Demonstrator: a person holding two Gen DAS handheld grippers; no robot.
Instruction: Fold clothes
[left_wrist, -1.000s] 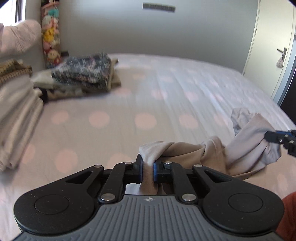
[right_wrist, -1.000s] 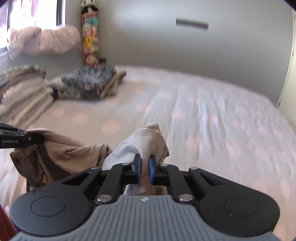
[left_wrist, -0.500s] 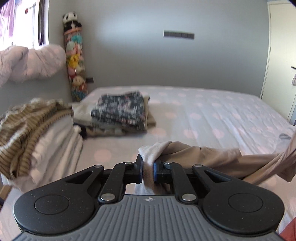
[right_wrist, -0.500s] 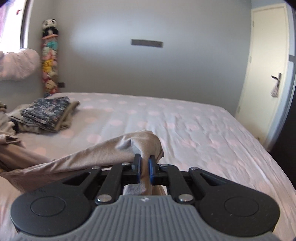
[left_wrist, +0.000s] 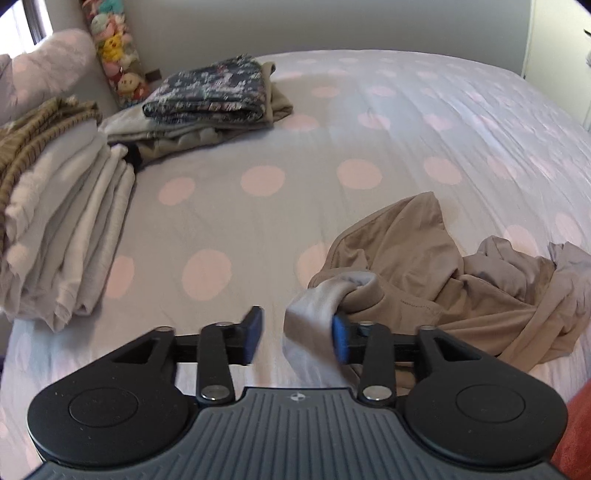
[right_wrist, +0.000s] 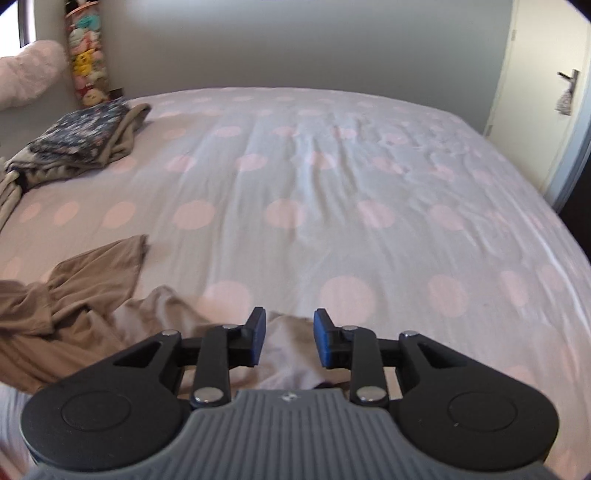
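One bed (right_wrist: 332, 184), two folded stacks, one crumpled garment (left_wrist: 424, 258).

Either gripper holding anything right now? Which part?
Nothing held. Left gripper and right gripper are both opening; the garment lies crumpled on the bed, cloth loose between the pads.

Left gripper (left_wrist: 297, 336) jaws opening; tan garment (left_wrist: 406, 251) crumpled on bed (left_wrist: 295, 147), corner against right pad.

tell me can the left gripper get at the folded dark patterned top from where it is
Probably yes. The left gripper is opening, with only a fold of the tan shirt against one side, and bare bedsheet lies between it and the patterned top.
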